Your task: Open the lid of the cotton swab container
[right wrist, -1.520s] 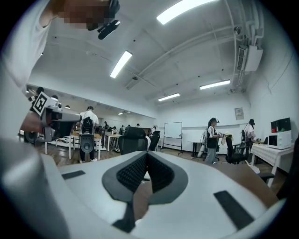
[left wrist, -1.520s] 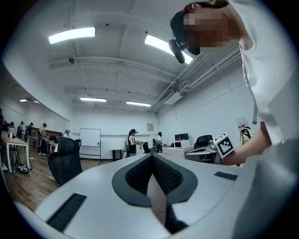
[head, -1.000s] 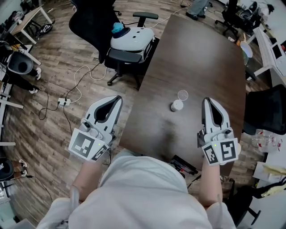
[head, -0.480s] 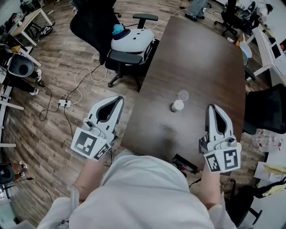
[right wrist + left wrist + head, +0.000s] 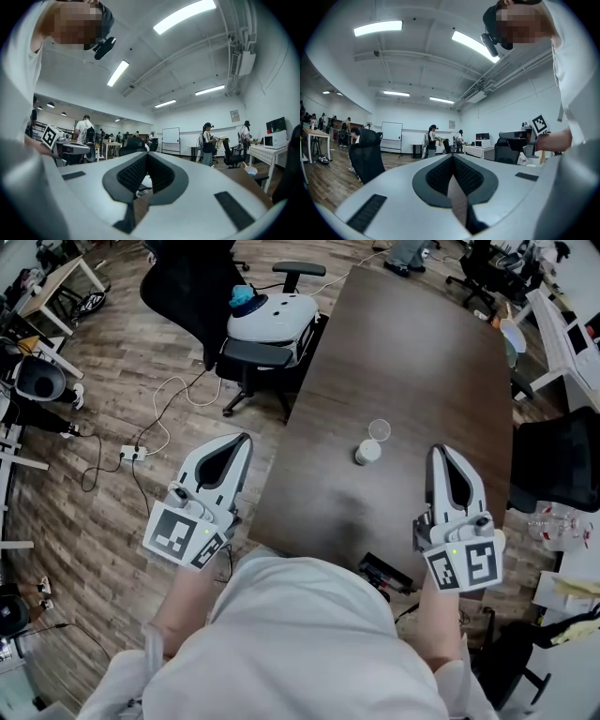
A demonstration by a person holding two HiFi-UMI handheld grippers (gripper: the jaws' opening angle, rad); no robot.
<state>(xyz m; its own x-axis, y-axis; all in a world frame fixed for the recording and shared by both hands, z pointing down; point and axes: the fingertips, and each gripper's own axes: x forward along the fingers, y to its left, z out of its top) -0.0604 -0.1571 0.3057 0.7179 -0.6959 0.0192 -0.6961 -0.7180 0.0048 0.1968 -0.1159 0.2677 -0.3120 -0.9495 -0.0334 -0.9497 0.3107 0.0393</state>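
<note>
Plainly, dark table (image 5: 422, 352) runs away from person. Both grippers closed tight, empty, pointing level: left gripper (image 5: 242, 442) off table's left edge over floor (image 5: 103, 521), right gripper (image 5: 439, 456) over table. Small white cotton swab container (image 5: 368, 453) stands mid-table between tips, nearer right one, off to its left. Clear round piece (image 5: 379, 430), maybe lid, just beyond.

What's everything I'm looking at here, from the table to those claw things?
table: one, dark brown, centre
cotton swab container: one, white, mid-table
clear lid: one, transparent, just beyond the container
office chair: one, black, left of the table
device: one, white, on that chair
power strip: one, white, on the wood floor
left claw: one, white and grey, shut, empty, beside the table's left edge
right claw: one, white and grey, shut, empty, over the table's right side
</note>
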